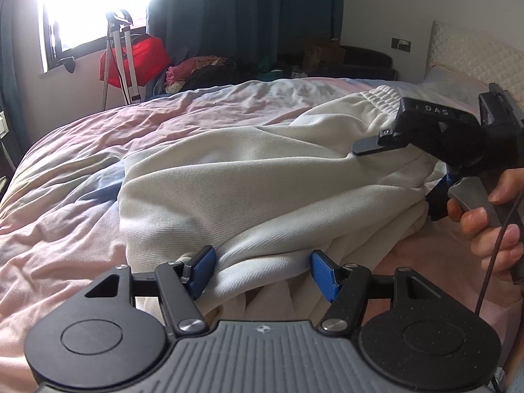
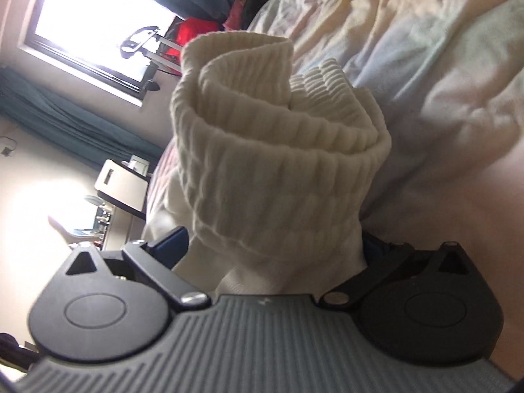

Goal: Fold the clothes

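A white garment [image 1: 249, 177] with a ribbed waistband [image 2: 262, 150] lies rumpled on the bed [image 1: 82, 163]. In the left wrist view my left gripper [image 1: 262, 271] sits at its near edge. The blue pads [image 1: 203, 271] are pressed against a thick fold of the cloth that fills the gap between them. My right gripper [image 1: 402, 170] is at the right, held by a hand [image 1: 491, 222]. It grips the waistband end, with one finger above the cloth and one below. In the right wrist view the rolled waistband fills my right gripper [image 2: 273, 245]. The cloth edge between the two grippers is raised off the sheet.
The bed has a wrinkled pink and pale blue cover [image 1: 196, 108] and a padded headboard [image 1: 475, 52] at the right. Beyond it are a bright window [image 1: 98, 6], a red bag on a stand [image 1: 134, 59], a pile of clothes [image 1: 203, 72] and dark curtains [image 1: 245, 16].
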The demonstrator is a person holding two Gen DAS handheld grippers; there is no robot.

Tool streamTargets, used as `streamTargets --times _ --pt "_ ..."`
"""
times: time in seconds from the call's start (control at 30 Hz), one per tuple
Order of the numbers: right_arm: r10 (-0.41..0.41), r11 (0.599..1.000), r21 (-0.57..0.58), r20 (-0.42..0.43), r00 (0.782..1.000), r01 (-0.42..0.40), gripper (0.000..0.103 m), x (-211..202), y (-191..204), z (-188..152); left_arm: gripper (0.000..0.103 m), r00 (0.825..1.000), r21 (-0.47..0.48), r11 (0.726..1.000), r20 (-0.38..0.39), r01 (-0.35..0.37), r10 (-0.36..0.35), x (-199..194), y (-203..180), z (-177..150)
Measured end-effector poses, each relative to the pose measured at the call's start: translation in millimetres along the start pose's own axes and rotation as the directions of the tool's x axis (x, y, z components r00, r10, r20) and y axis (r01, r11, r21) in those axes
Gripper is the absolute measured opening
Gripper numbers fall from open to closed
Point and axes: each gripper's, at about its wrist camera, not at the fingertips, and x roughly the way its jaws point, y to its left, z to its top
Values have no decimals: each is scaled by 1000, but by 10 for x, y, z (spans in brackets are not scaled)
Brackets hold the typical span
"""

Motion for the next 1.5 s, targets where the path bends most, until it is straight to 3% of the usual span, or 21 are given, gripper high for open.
streamTargets --times 0.03,0.17,0.27,0.3,0.37,0.43,0.5,0.6,0.67,0.77,0.97,1.2,1.5 --pt "8 1000 -18 10 1000 -8 103 -26 39 -6 66 1000 -5 1000 7 0 0 -8 -2 2" --pt "-48 998 -43 37 998 49 71 -93 106 -43 67 999 -29 1000 38 7 -6 -58 0 16" --pt "-103 993 -53 56 993 106 56 -137 144 -72 69 997 -81 996 70 41 -36 -166 70 54" --pt "-121 991 -56 63 991 124 52 -152 157 -82 72 995 -120 991 89 58 -47 -227 135 66" --pt "-133 989 -48 78 988 137 43 -198 175 -93 87 987 -231 969 150 86 -52 -377 325 75" --pt "-134 990 -34 92 987 138 41 -249 187 -102 91 983 -358 928 180 100 -36 -448 544 60" --pt "-137 989 -34 103 985 142 40 -274 189 -115 92 984 -490 866 179 99 -11 -448 772 36" --pt "-144 987 -49 121 982 151 39 -264 202 -104 90 998 -612 791 57 12 29 -219 1011 -41" --pt "-141 988 -46 121 983 147 39 -255 190 -89 88 1000 -676 737 -6 10 -19 -25 1159 -121" --pt "-139 988 -43 121 983 145 40 -226 170 -88 87 992 -752 651 26 102 -126 109 1289 -235" --pt "-139 988 -42 133 981 146 40 -211 167 -117 87 988 -750 649 43 130 -149 110 1261 -302" --pt "-142 988 -46 137 980 149 40 -194 163 -125 79 993 -727 678 44 109 -113 117 1219 -278" --pt "-91 992 -68 183 979 105 38 -344 323 -126 51 990 -711 689 90 140 -109 -17 1249 -200"
